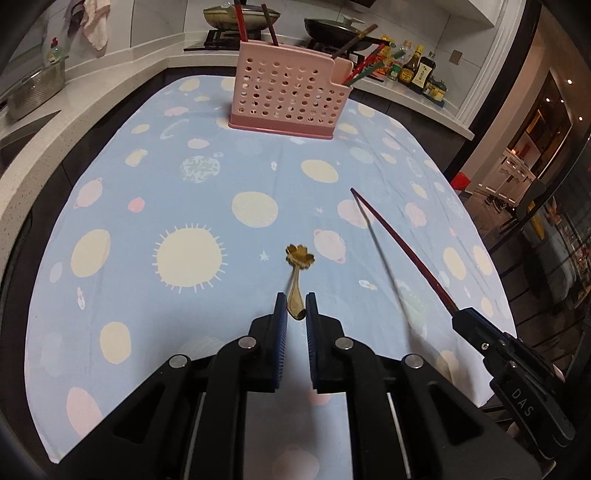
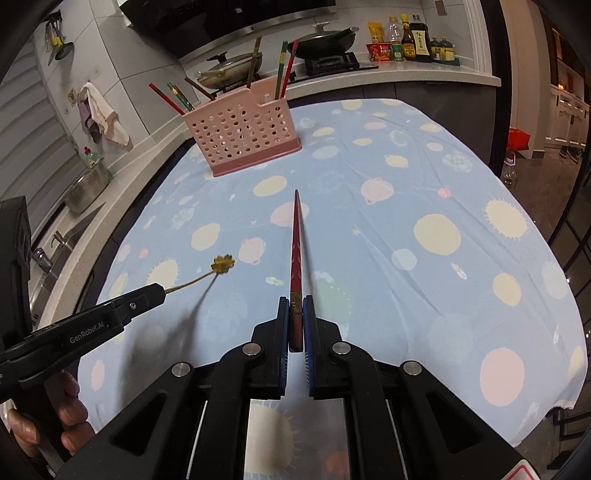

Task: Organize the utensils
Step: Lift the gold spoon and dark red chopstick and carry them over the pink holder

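My left gripper (image 1: 296, 303) is shut on the handle of a gold spoon (image 1: 297, 275) with a flower-shaped bowl, held above the cloth. It also shows in the right wrist view as the left gripper (image 2: 157, 291) holding the spoon (image 2: 222, 263). My right gripper (image 2: 296, 308) is shut on a red chopstick (image 2: 296, 251) that points forward toward the pink perforated utensil holder (image 2: 243, 138). In the left wrist view the right gripper (image 1: 460, 314) holds the chopstick (image 1: 399, 249), and the holder (image 1: 290, 92) stands at the far side with several chopsticks in it.
The table carries a blue cloth (image 1: 147, 206) printed with suns and planets. Behind it run a counter with pans on a stove (image 1: 236, 18), sauce bottles (image 1: 413, 70) and a metal colander (image 1: 33, 88). The table's right edge drops to the floor.
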`<state>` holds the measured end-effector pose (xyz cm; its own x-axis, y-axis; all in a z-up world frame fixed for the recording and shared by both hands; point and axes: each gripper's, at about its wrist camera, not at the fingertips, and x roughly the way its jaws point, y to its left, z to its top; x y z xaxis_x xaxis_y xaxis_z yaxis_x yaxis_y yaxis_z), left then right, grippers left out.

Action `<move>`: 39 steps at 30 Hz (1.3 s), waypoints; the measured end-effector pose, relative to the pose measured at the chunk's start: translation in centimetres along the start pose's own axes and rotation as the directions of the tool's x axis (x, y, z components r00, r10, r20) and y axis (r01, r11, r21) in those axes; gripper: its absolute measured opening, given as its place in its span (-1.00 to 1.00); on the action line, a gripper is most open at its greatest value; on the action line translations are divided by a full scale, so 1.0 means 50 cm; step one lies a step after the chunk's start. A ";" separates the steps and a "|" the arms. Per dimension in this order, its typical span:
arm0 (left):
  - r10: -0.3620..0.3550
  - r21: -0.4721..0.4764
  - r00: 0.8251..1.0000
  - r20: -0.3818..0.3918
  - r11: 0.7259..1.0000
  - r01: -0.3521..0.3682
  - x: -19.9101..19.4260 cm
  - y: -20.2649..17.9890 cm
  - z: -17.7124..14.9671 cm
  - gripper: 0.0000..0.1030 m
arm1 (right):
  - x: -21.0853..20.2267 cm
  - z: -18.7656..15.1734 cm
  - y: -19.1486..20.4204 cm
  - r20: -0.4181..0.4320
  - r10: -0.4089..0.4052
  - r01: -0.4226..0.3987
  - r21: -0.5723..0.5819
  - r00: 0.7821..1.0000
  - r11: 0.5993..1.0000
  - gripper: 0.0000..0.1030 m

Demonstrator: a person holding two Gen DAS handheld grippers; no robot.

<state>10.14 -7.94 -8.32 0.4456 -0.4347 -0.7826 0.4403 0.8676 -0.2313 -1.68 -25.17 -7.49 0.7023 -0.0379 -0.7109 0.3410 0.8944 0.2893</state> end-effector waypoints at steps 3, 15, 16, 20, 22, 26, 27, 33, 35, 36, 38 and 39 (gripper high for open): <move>0.000 -0.015 1.000 0.030 1.000 0.000 -0.024 0.011 0.015 -0.90 | -0.022 0.019 0.009 0.032 0.011 -0.011 -0.001 0.999 1.000 -0.86; 0.024 -0.010 0.996 0.089 1.000 -0.023 -0.070 0.025 0.060 -0.99 | -0.067 0.074 0.052 0.096 0.065 -0.063 -0.020 0.993 0.998 -0.86; 0.025 -0.007 0.995 0.092 1.000 -0.024 -0.075 0.025 0.066 -0.99 | -0.071 0.082 0.055 0.102 0.068 -0.066 -0.021 0.993 0.998 -0.86; 0.031 0.011 0.993 0.115 0.999 -0.033 -0.097 0.022 0.094 -0.99 | -0.084 0.119 0.064 0.128 0.083 -0.081 -0.018 0.988 0.997 -0.86; 0.036 0.017 0.991 0.130 0.999 -0.039 -0.107 0.023 0.111 -0.99 | -0.089 0.140 0.070 0.144 0.095 -0.093 -0.018 0.985 0.995 -0.86; 0.027 0.016 0.988 0.153 0.999 -0.030 -0.121 0.028 0.149 -0.99 | -0.089 0.191 0.083 0.177 0.115 -0.111 -0.033 0.978 0.993 -0.86; 0.023 0.014 0.987 0.159 1.000 -0.026 -0.124 0.031 0.162 -0.99 | -0.089 0.210 0.086 0.188 0.123 -0.117 -0.039 0.974 0.992 -0.86; -0.006 0.031 0.980 0.199 1.000 0.000 -0.138 0.033 0.249 -0.99 | -0.078 0.318 0.099 0.238 0.166 -0.160 -0.043 0.957 0.986 -0.86; 0.000 0.046 0.974 0.225 0.999 -0.011 -0.145 0.030 0.283 -0.99 | -0.076 0.356 0.106 0.266 0.169 -0.160 -0.056 0.949 0.986 -0.86; 0.000 0.052 0.971 0.238 0.999 -0.013 -0.148 0.029 0.301 -0.98 | -0.076 0.379 0.111 0.283 0.171 -0.159 -0.064 0.944 0.985 -0.86; 0.003 0.065 0.964 0.266 0.998 -0.021 -0.154 0.024 0.342 -0.98 | -0.074 0.417 0.121 0.314 0.169 -0.153 -0.075 0.934 0.985 -0.86; 0.001 0.069 0.961 0.276 0.997 -0.021 -0.156 0.021 0.361 -0.98 | -0.075 0.438 0.126 0.332 0.172 -0.154 -0.080 0.927 0.985 -0.86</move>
<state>21.20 -8.00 7.96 0.6437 -0.4836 -0.5931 0.4838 0.8577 -0.1742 11.54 -29.14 11.06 0.9176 -0.0295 -0.3963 0.1778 0.9223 0.3431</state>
